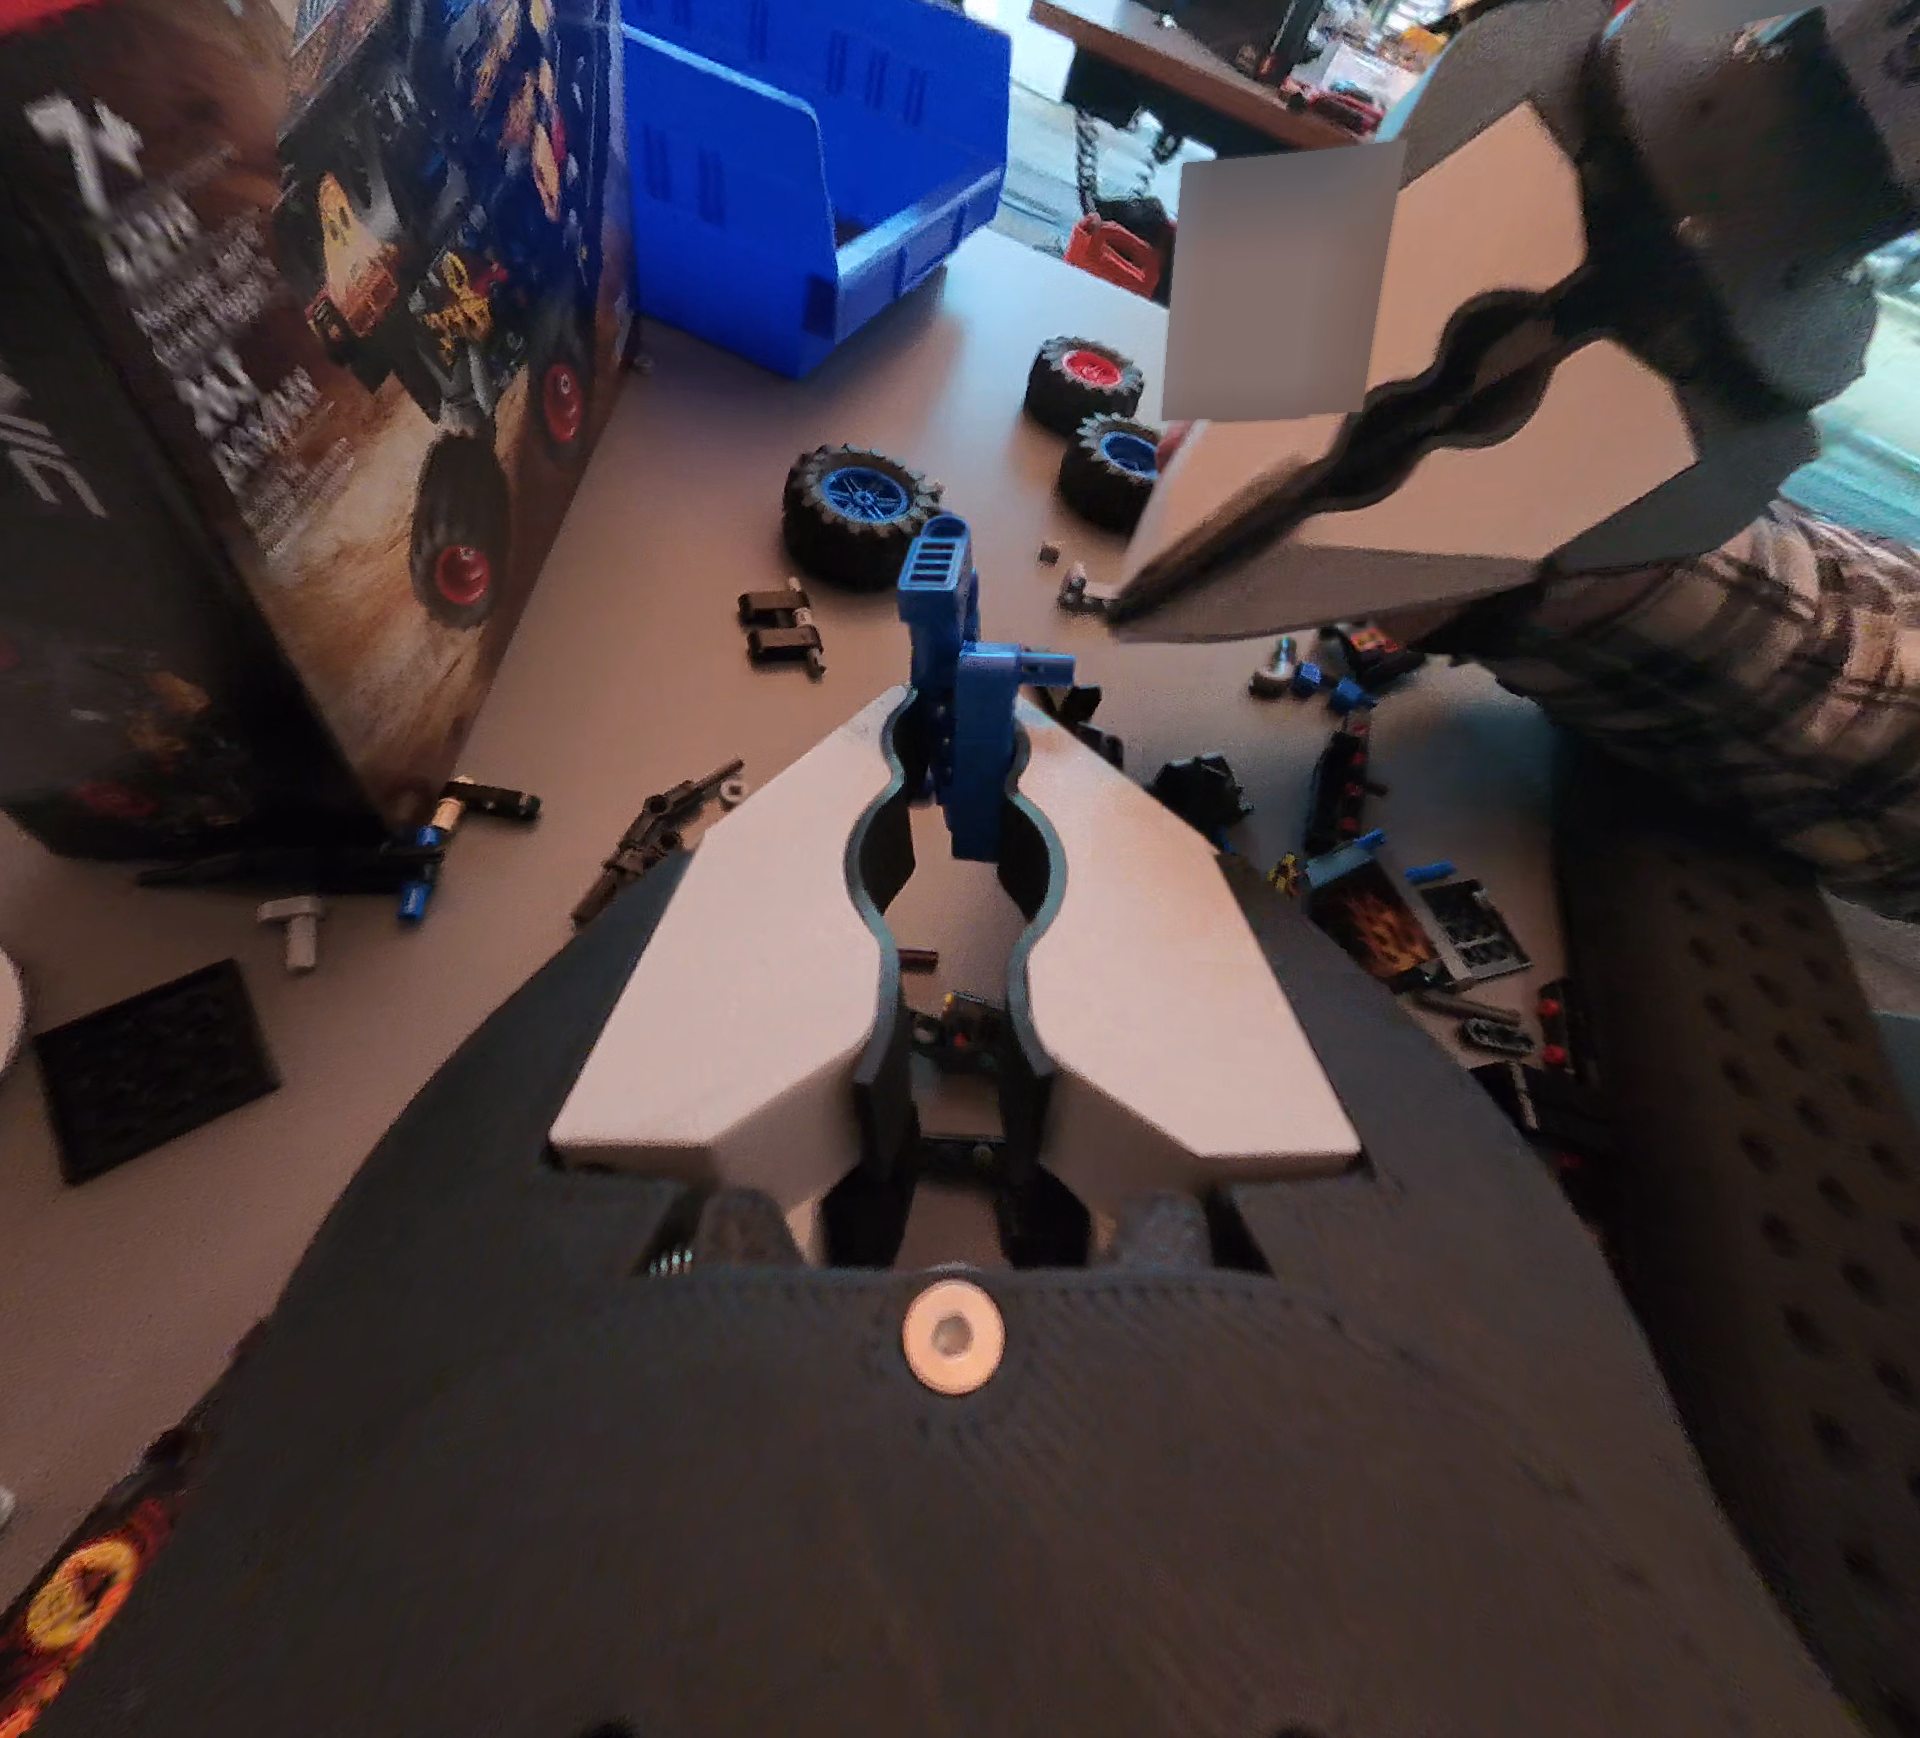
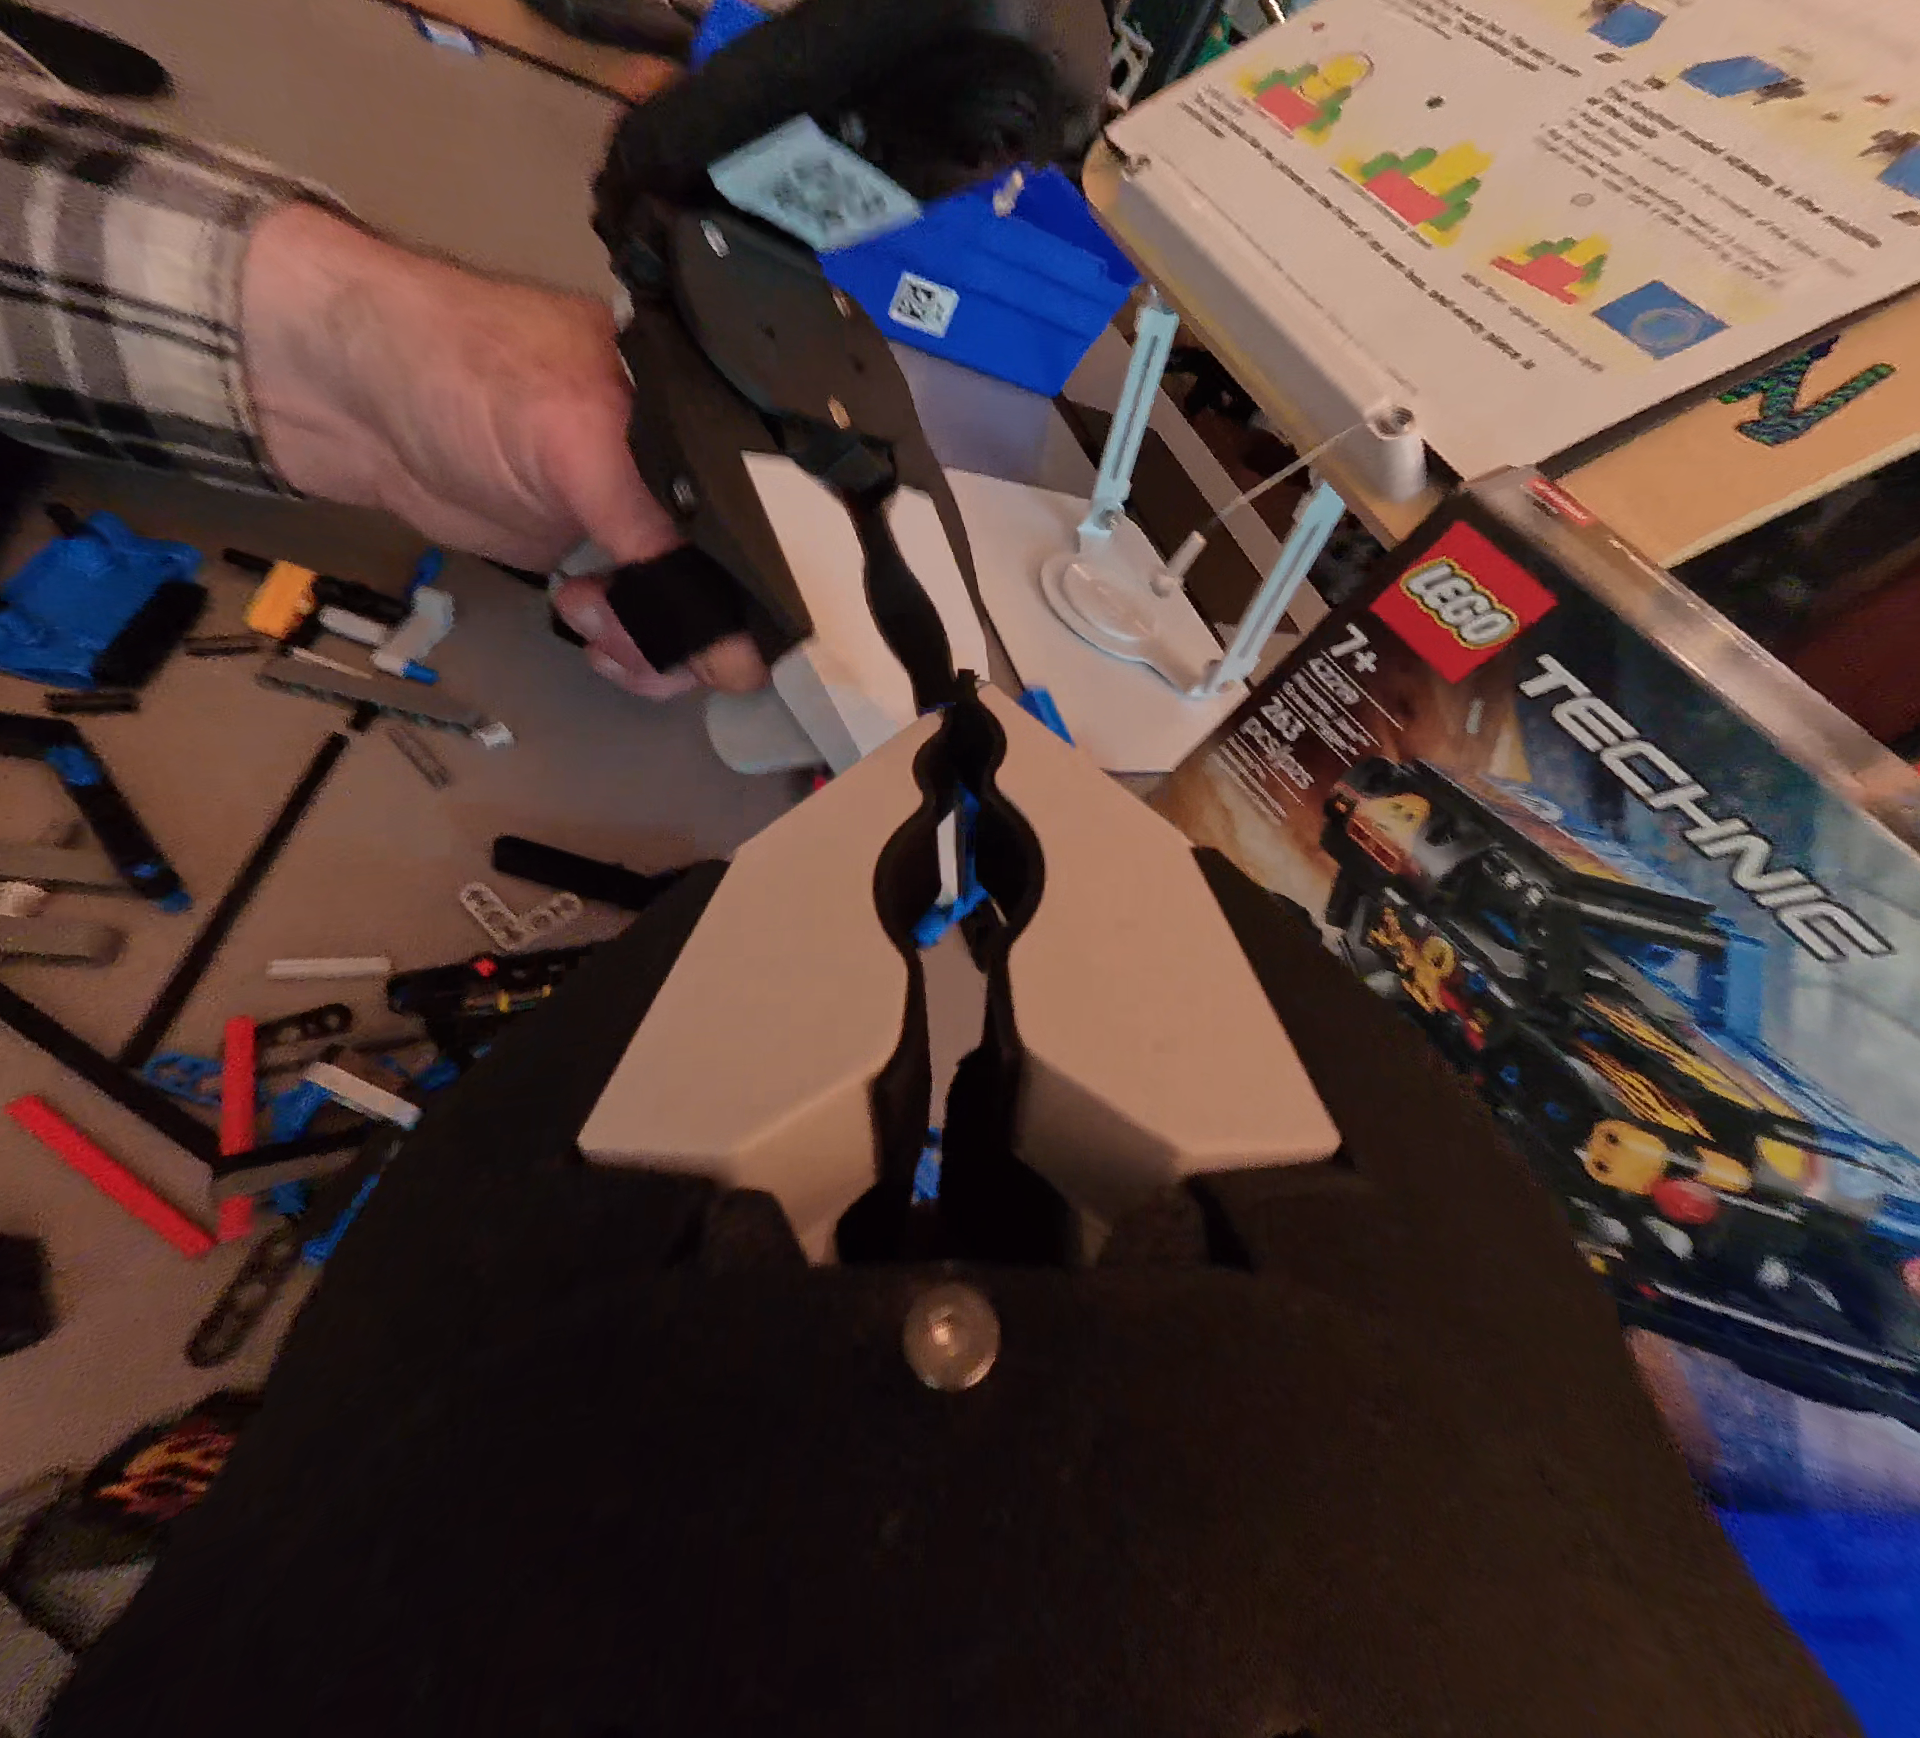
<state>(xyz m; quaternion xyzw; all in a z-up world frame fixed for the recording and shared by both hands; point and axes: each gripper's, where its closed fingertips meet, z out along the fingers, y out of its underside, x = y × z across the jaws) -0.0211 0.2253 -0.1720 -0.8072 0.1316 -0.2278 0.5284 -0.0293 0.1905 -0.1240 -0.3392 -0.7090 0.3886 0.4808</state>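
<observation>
Left hand-held gripper clamping upright blue brick assembly, right hand-held gripper closed

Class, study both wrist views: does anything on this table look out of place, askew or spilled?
Yes. Small building pieces lie scattered loose across the table, and three toy wheels sit detached near the blue bin. The left gripper clamps a blue assembly that stands upright.

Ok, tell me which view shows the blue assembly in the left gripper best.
The left wrist view: the blue assembly stands upright between the left gripper fingertips, unobstructed. The right wrist view shows only blue slivers behind the right gripper.
</observation>
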